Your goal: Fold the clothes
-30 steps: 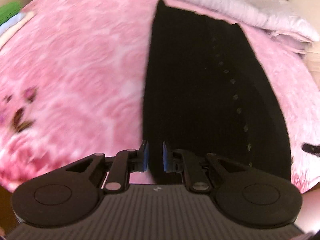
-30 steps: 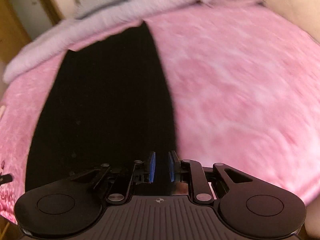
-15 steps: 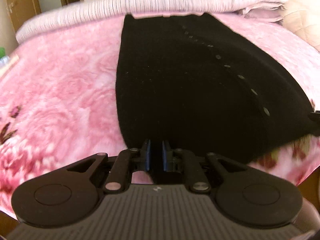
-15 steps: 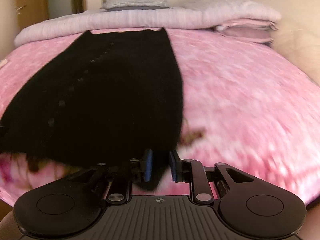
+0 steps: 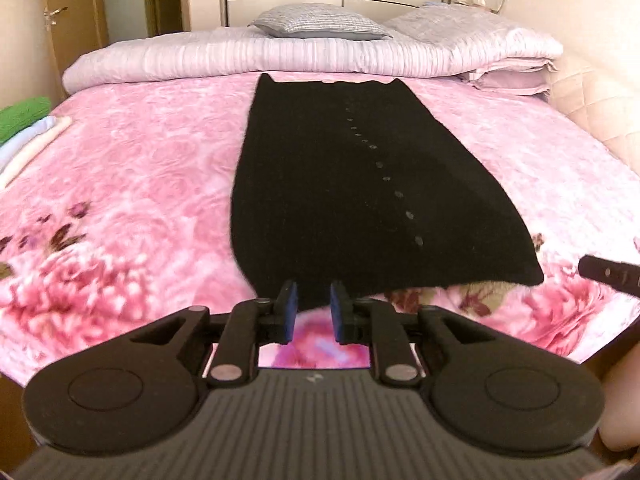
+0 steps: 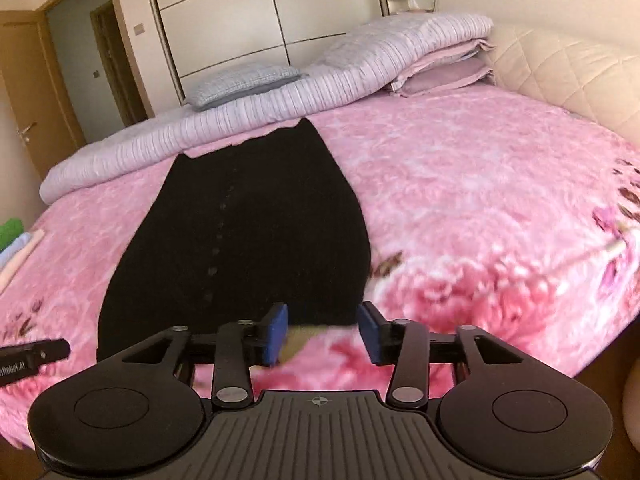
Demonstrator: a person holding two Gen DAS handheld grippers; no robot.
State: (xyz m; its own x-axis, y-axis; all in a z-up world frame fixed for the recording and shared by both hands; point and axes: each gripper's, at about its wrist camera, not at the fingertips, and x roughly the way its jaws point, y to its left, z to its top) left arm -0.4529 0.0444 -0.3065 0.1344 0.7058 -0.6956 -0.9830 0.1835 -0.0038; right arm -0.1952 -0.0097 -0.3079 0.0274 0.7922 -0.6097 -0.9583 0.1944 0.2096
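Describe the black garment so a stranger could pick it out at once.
Start at the bed covered by the pink floral blanket. Lengthwise down its middle lies the black garment, its far end near the rolled lilac duvet. It is the only dark thing on the bed, flat and long, with a row of small buttons down it.
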